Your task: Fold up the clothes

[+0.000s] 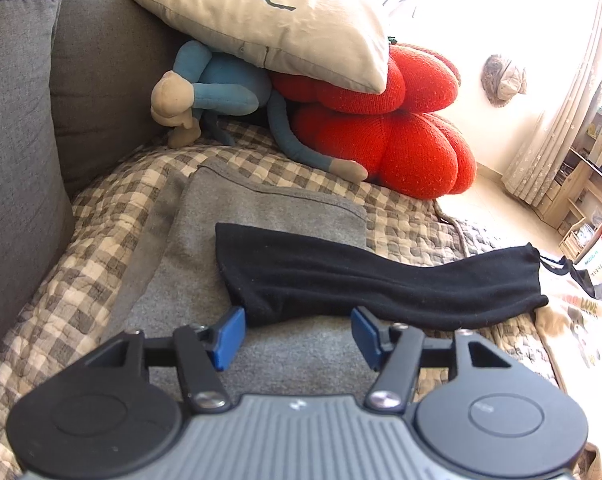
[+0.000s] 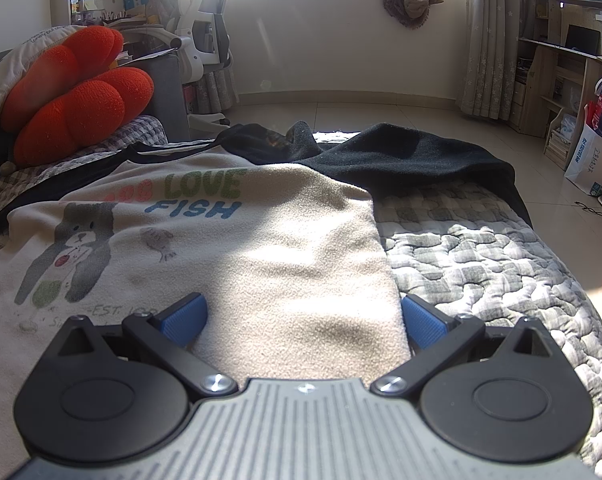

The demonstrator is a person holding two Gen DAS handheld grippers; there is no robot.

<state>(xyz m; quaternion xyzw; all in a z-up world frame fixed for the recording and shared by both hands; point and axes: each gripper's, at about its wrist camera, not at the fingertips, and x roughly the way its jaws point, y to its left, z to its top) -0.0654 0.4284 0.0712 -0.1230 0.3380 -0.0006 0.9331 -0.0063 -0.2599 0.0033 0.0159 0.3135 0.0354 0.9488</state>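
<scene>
The sofa (image 1: 17, 120) is dark grey. Over its seat lies a quilt (image 1: 101, 232) in a grey and cream check. The folded garment (image 1: 261, 216) is plain mid grey, and the sleeve (image 1: 381, 280) across it is black. The top (image 2: 281, 260) is cream with black sleeves, printed with a grey bear, green "LOVE" and blue "FISH". The knitted cushion (image 1: 413, 148) is bright red, the soft toy (image 1: 229, 88) blue with beige hands, the pillow (image 1: 285, 24) off-white with a dark teal print. Both grippers' pads (image 1: 231, 336) are blue on black arms.

"LOVE FISH" — on cream sweatshirt (image 2: 205, 240)
</scene>
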